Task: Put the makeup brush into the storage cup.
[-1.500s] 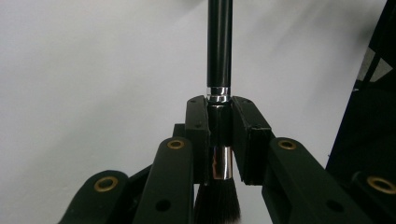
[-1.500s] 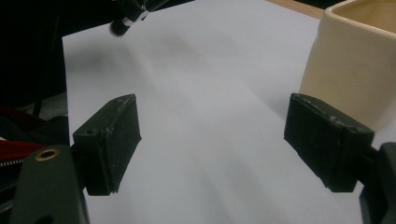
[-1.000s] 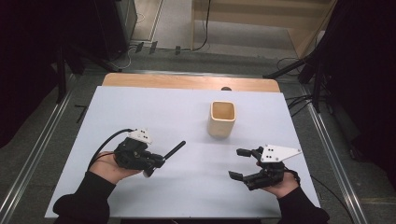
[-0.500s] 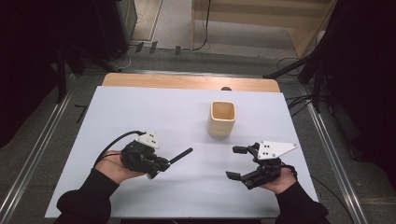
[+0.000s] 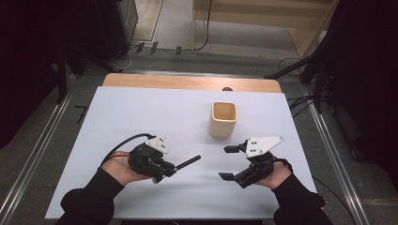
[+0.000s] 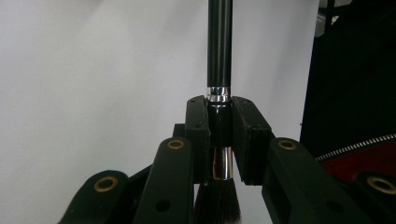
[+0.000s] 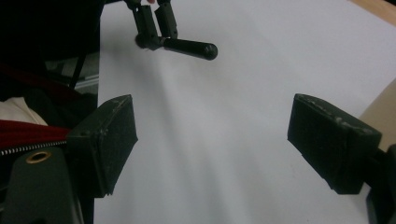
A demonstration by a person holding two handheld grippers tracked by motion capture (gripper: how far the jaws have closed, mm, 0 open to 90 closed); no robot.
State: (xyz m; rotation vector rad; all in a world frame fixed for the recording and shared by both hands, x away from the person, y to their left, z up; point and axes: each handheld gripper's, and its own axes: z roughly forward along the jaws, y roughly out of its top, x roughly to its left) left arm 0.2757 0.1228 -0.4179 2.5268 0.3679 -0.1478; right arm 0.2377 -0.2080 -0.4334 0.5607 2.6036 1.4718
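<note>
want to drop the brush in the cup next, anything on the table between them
Nothing visible does. The left tongs grip the makeup brush, and bare white tabletop lies between it and the open beige cup.

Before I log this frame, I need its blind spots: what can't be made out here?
- Brush bristles: the left gripper view's bottom edge cuts them off, with the left gripper crowding them.
- Cup inside: in the high view its walls hide the bottom, so contents cannot be told.
- Cup in the right gripper view: a tan sliver at the right edge, behind the right gripper.
</note>
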